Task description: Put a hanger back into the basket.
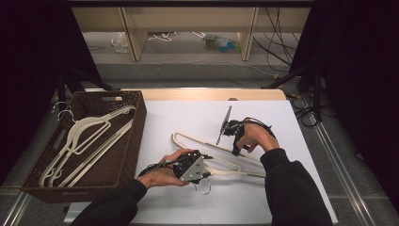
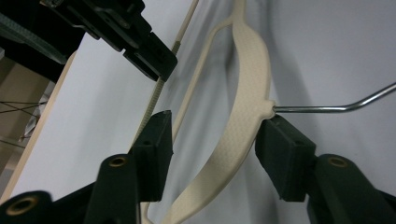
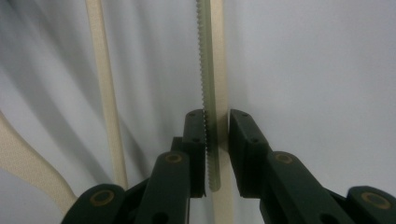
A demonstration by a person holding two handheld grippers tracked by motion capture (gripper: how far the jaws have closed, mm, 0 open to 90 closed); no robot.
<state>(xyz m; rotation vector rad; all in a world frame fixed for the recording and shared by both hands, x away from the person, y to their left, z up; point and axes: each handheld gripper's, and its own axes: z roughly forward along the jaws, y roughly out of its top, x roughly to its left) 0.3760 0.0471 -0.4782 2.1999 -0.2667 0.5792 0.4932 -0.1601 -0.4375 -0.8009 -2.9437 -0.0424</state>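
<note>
Right gripper view had the right claw (image 3: 217, 140) clamped on the ridged bottom bar of the cream hanger (image 1: 221, 155), which lay on the white counter (image 1: 188, 117) beside the brown basket (image 1: 131, 141). The left claw (image 2: 212, 149) stood apart around its shoulder, near the wire hook (image 2: 327, 107). It looked light, stiff and slick; the neck seemed the surest hold.
</note>
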